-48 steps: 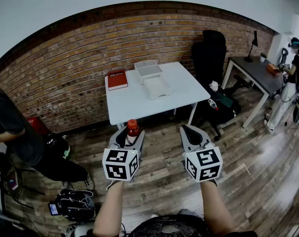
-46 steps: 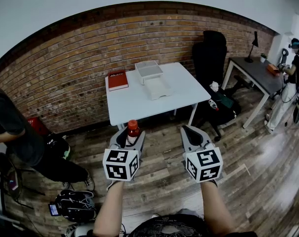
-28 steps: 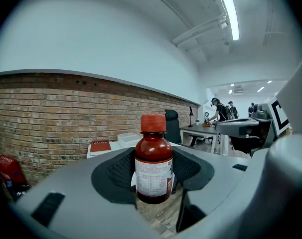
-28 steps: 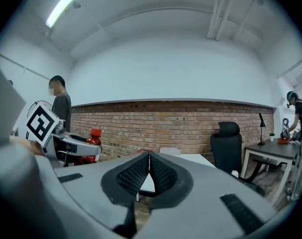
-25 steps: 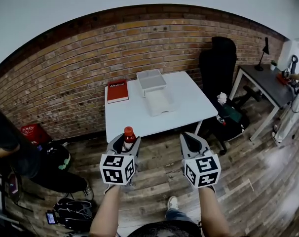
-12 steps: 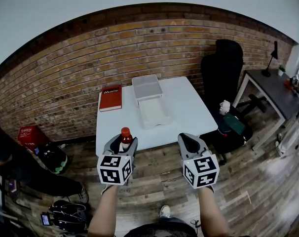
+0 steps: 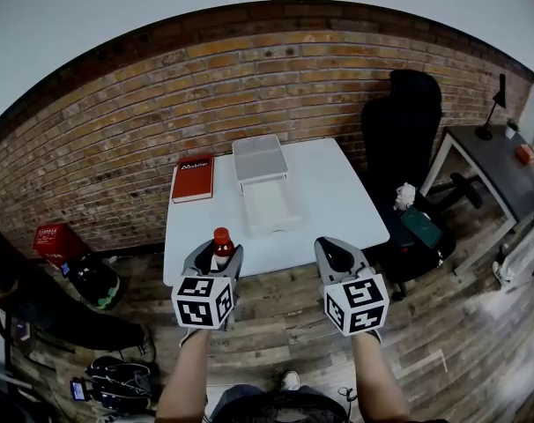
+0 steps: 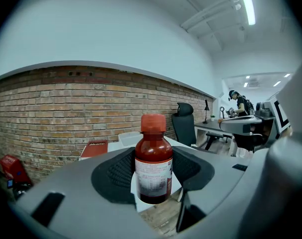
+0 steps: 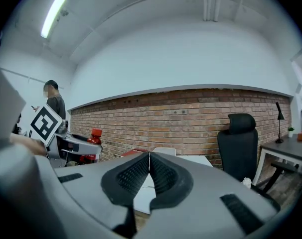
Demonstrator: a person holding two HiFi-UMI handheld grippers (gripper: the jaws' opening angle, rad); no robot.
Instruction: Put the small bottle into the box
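Note:
My left gripper (image 7: 217, 256) is shut on a small dark-red bottle (image 7: 221, 243) with a red cap, held upright just before the near edge of the white table (image 7: 337, 201). In the left gripper view the bottle (image 8: 153, 169) stands between the jaws of the left gripper (image 8: 153, 176). My right gripper (image 7: 335, 254) hangs beside it, shut with nothing in it; the right gripper (image 9: 149, 169) has its pads touching. A clear box (image 7: 259, 157) sits at the table's far middle, with its white lid (image 7: 270, 205) lying flat in front of it.
A red book (image 7: 193, 176) lies at the table's far left. A black office chair (image 7: 411, 139) stands to the right, with a grey desk (image 7: 500, 161) beyond it. A brick wall (image 7: 117, 122) backs the table. Bags (image 7: 95, 280) lie on the wooden floor at left.
The view has moved closer to the table. Both grippers now reach its near edge, the left still holding the bottle. The person at the right has left the view.

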